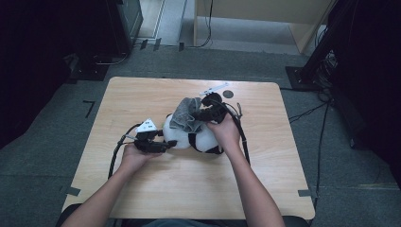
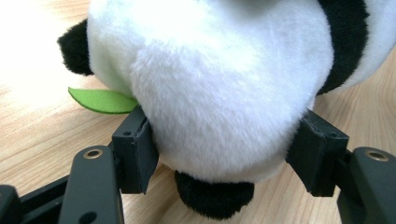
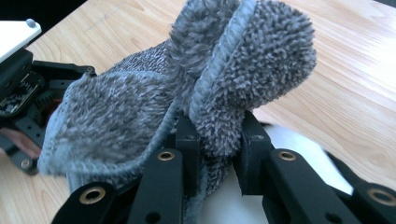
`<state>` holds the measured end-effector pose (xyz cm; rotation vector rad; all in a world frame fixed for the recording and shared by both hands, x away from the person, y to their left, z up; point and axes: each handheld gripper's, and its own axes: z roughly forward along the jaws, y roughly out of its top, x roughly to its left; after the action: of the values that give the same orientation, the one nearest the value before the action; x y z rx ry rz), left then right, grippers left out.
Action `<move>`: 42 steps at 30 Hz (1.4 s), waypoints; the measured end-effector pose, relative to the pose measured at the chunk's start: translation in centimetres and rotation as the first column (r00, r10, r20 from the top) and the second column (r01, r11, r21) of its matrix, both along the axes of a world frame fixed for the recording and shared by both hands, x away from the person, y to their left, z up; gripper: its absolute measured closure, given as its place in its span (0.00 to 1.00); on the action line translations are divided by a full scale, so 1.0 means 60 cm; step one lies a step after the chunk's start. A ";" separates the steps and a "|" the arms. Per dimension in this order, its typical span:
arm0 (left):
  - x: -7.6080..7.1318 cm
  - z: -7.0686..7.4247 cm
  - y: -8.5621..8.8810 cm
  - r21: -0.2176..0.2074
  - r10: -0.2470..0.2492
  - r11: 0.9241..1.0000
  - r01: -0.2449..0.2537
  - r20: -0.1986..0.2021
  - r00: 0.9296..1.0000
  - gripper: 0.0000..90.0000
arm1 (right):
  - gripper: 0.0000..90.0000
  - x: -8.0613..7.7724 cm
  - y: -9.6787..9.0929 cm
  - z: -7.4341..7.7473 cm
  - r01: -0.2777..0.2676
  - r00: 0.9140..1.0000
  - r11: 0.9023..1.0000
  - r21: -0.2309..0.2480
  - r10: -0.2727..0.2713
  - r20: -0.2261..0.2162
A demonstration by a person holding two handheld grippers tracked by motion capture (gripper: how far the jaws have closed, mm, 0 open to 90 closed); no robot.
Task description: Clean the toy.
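A black-and-white panda plush [image 1: 201, 139] lies at the middle of the wooden table [image 1: 142, 94]. My left gripper [image 1: 166, 144] comes at it from the left. In the left gripper view both pads [image 2: 140, 154] press into the plush's white body [image 2: 219, 93], so my left gripper [image 2: 224, 156] is shut on it. A green felt leaf [image 2: 102, 100] sticks out beside the plush. A grey fluffy cloth [image 1: 185, 113] drapes over the top of the plush. My right gripper [image 1: 204, 113] is shut on a fold of this grey cloth [image 3: 210, 84], pinched between the jaws of the right gripper [image 3: 217, 156].
A small dark disc [image 1: 228, 93] lies on the table near its far edge. Black cables trail from both grippers across the tabletop. Dark stands and cables sit on the floor to the right [image 1: 326, 66] and at the far left.
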<state>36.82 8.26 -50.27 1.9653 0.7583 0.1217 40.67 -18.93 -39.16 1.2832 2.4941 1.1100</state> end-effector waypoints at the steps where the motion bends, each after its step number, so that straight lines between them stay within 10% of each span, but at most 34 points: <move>1: 0.000 0.000 0.000 0.000 0.000 1.000 0.000 -0.005 1.000 0.37 | 0.83 -0.003 -0.009 0.001 0.005 1.000 1.000 0.009 -0.005 0.003; 20: -0.001 0.001 -0.001 -0.002 -0.003 1.000 0.003 0.005 1.000 0.39 | 0.83 -0.052 -0.153 0.010 0.124 0.991 0.991 0.048 -0.126 0.035; 42: -0.001 0.001 -0.001 0.004 -0.002 1.000 0.002 0.003 1.000 0.39 | 0.84 -0.071 -0.182 -0.111 0.169 0.984 0.985 -0.029 -0.171 -0.059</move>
<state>36.76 8.21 -50.21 1.9690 0.7542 0.1253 36.42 -29.85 -45.79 1.5122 2.3774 1.0134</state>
